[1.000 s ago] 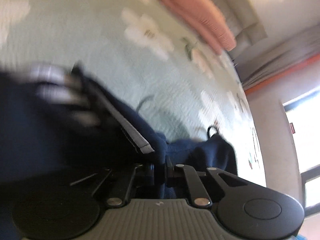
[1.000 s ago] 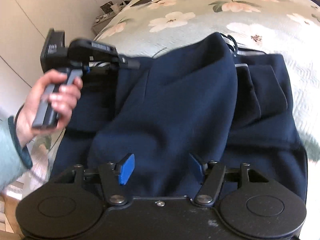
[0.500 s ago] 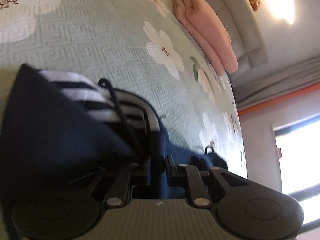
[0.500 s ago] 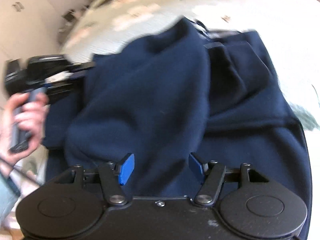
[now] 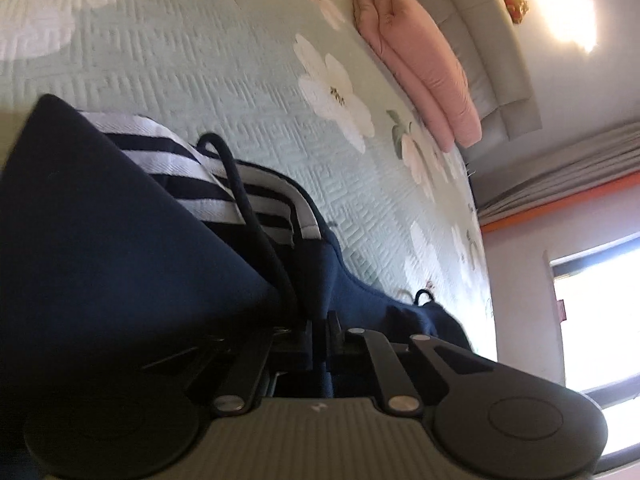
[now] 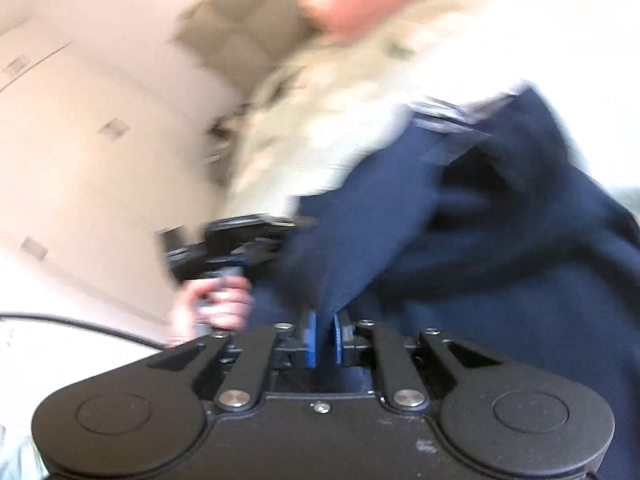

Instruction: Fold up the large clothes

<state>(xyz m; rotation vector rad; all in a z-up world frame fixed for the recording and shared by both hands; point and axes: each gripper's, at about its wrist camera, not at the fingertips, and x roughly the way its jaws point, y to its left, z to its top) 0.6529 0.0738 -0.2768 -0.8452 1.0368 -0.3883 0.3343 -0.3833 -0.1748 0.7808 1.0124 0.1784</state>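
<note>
A navy hoodie (image 5: 100, 248) with white-striped trim and a dark drawstring (image 5: 240, 188) lies on the green floral bedspread (image 5: 208, 64). My left gripper (image 5: 320, 328) is shut on a fold of its navy fabric low over the bed. In the blurred right wrist view, the hoodie (image 6: 500, 240) fills the right side. My right gripper (image 6: 322, 338) has its blue pads nearly together, pinching a navy edge. The left gripper (image 6: 240, 236) and the hand holding it show left of the hoodie.
A folded pink blanket (image 5: 420, 60) lies by the grey headboard (image 5: 488, 40) at the far end of the bed. Grey curtains and a bright window (image 5: 592, 312) stand to the right. White wardrobe doors (image 6: 80, 140) are on the left.
My right gripper went from open above the hoodie to shut on its fabric, and swung fast. My left gripper kept its hold and steadied low over the bed.
</note>
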